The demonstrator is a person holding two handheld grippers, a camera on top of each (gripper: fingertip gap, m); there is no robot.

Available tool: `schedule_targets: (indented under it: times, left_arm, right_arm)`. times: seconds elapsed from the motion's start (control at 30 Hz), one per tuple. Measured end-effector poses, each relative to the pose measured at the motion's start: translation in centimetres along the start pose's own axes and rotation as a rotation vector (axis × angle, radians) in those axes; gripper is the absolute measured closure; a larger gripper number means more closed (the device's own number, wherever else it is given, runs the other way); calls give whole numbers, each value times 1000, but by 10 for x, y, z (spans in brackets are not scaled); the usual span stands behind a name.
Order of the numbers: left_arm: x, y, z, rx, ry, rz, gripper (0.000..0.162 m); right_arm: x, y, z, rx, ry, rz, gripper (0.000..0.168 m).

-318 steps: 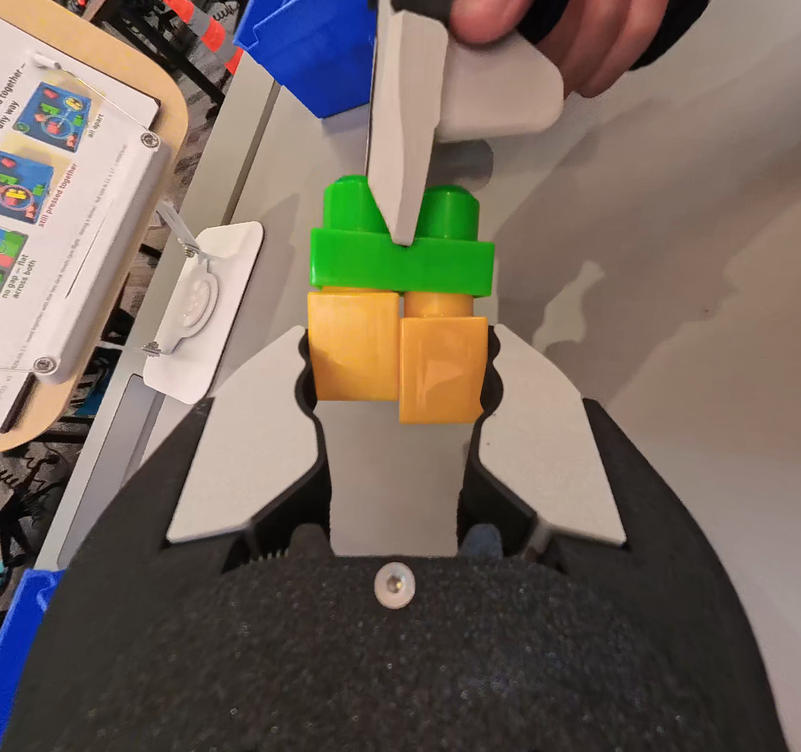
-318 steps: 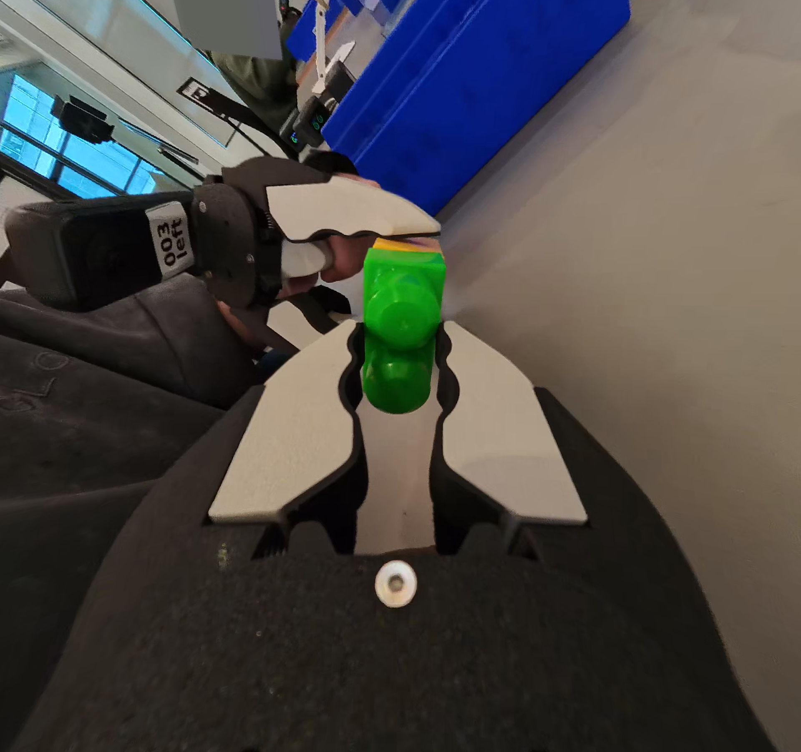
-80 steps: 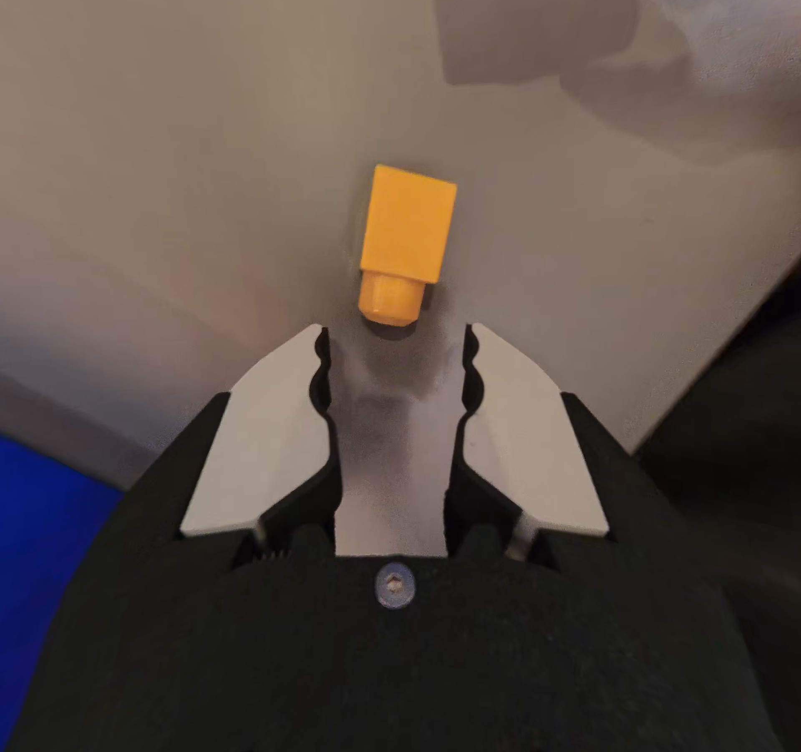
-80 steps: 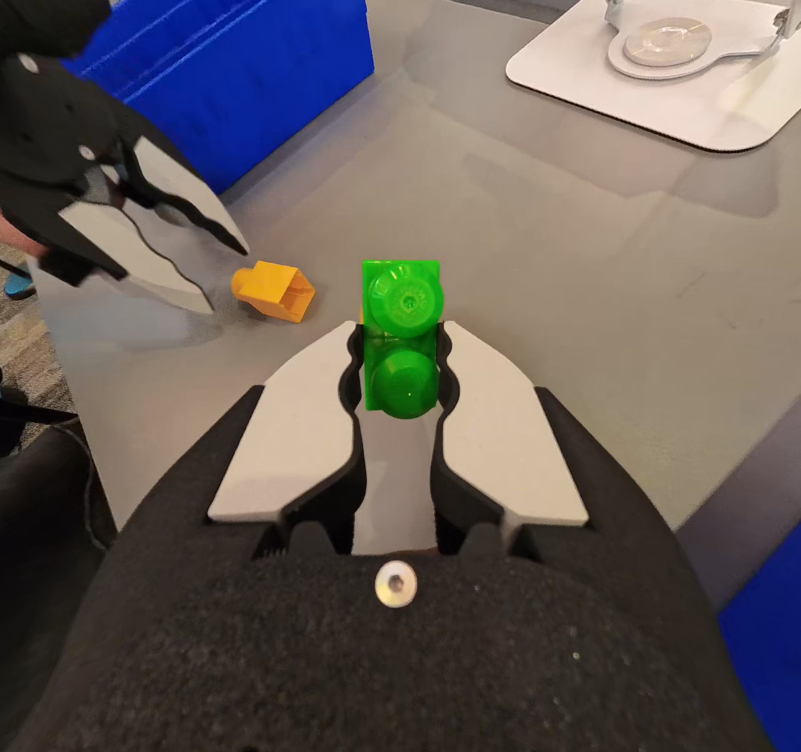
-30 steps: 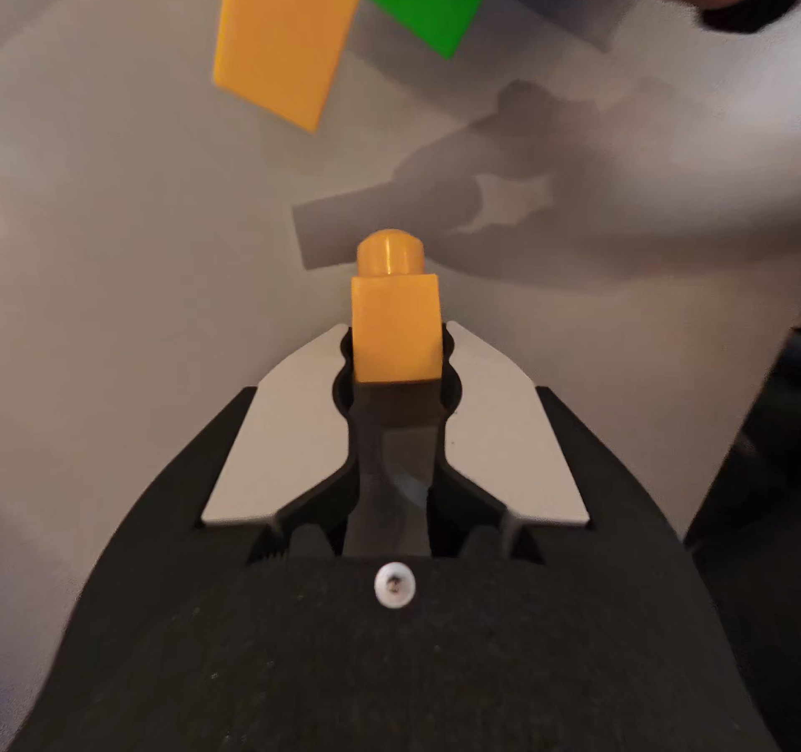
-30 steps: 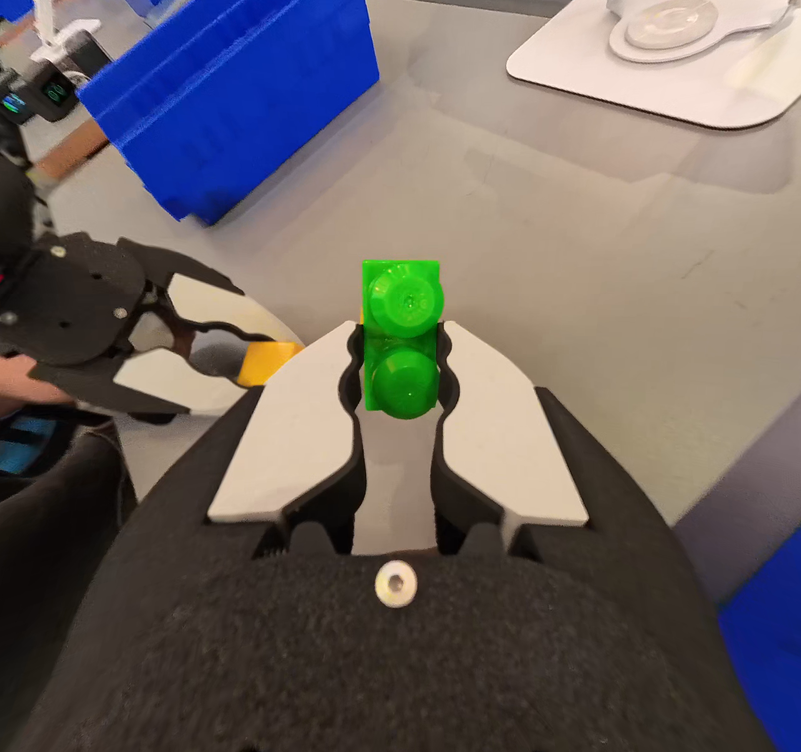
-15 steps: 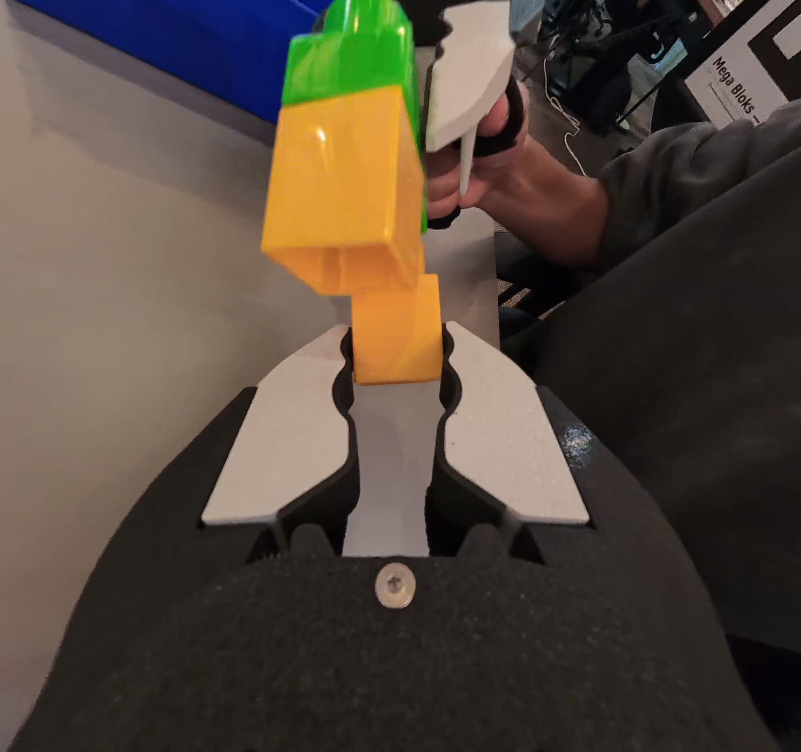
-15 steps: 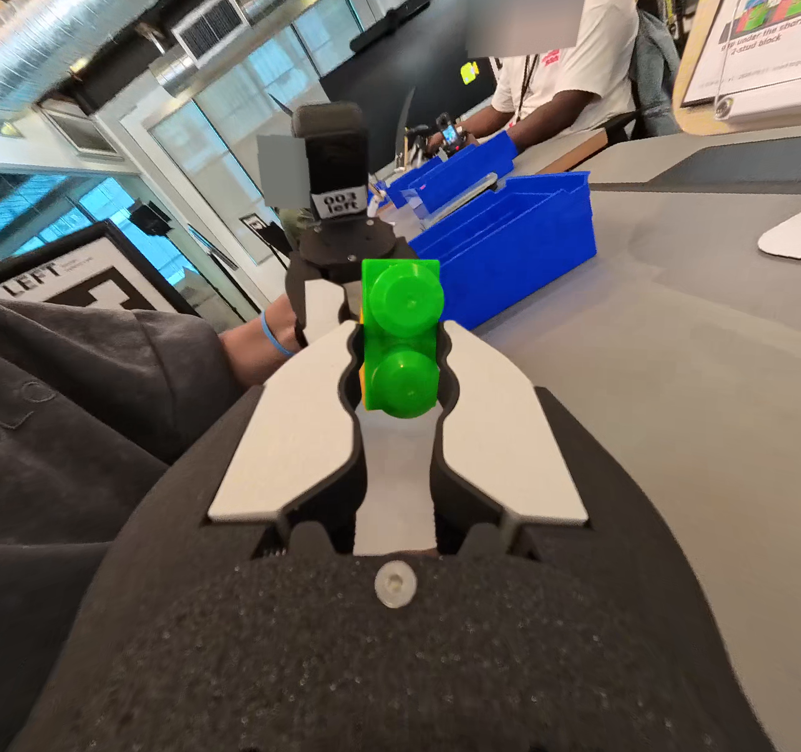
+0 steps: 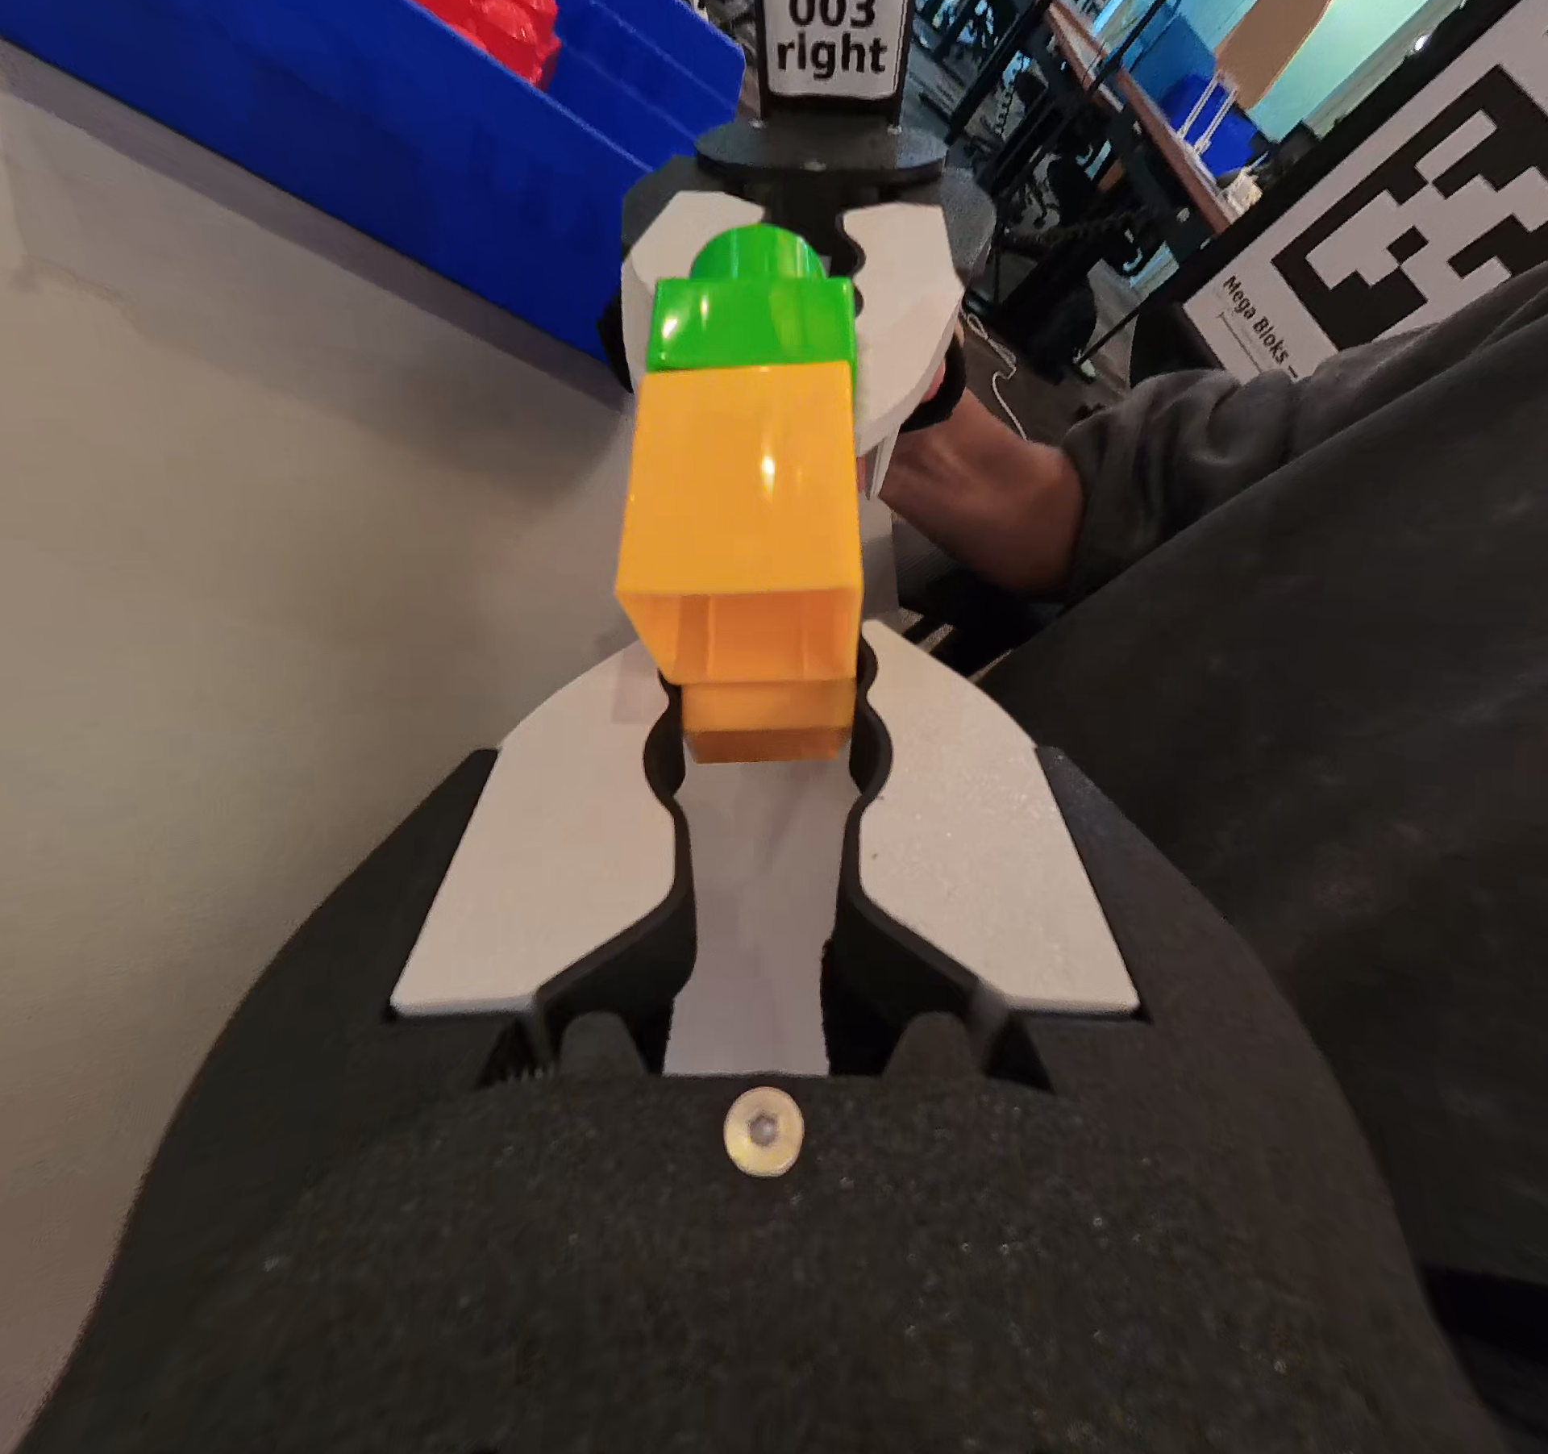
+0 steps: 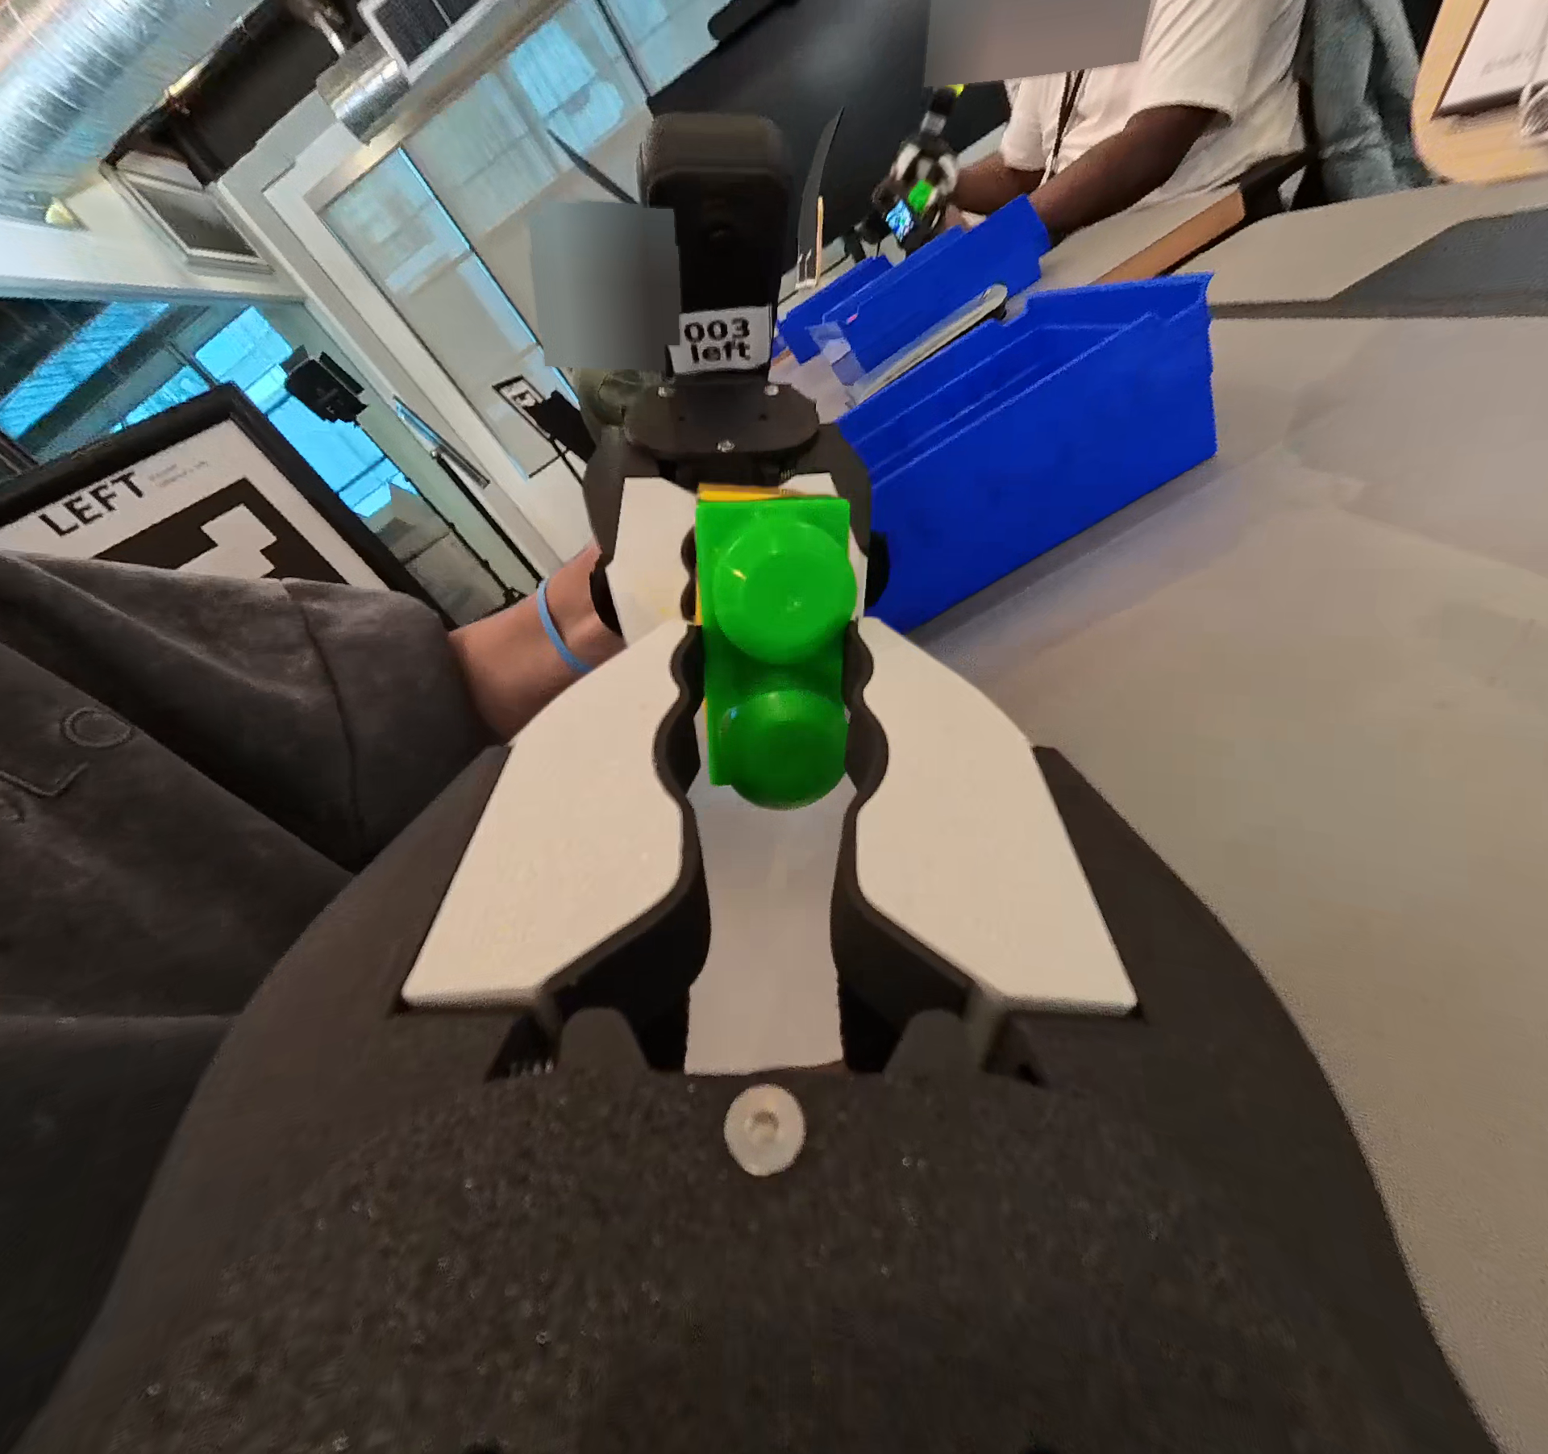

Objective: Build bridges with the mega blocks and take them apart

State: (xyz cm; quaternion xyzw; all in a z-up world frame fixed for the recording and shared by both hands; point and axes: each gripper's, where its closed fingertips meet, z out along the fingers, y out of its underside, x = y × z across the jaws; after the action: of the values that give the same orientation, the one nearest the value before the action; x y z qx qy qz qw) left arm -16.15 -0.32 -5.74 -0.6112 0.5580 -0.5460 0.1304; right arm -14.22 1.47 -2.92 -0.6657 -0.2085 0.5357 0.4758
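Left tongs (image 9: 762,710), shut on a loose yellow block (image 9: 758,717), now meet the bridge's yellow leg (image 9: 741,509) at 12 o'clock; right tongs (image 10: 771,710) clamp the green block (image 10: 775,660). Rebuilding looks imminent.

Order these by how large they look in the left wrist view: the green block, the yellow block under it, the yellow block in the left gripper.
1. Yellow block under the green
2. Green block
3. Yellow block in the left gripper, mostly hidden, so unsure.

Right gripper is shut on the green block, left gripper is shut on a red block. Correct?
Not quite. The left gripper is shut on a yellow block, not a red one, as the left wrist view shows. The right gripper is shut on the green block.
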Motion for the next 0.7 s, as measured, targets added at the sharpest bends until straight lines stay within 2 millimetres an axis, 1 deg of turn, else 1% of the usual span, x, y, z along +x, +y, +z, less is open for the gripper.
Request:
schedule_targets:
  times: [0.03,0.1,0.23,0.37,0.7]
  left_arm:
    - [0,2,0,-11,3,2,126]
    - [1,-1,-1,-1,15,-12,126]
    - [-1,-6,-1,18,17,-13,127]
    - [-2,-14,1,72,21,-17,126]
    - [-1,-18,6,78,14,11,126]
  right_arm:
    - [-1,3,1,-15,-14,7,136]
    - [-1,2,1,7,-29,38,136]
    - [1,1,1,31,-26,47,136]
    - [3,-2,-2,82,-45,79,136]
    - [2,-1,-8,98,-56,87,136]
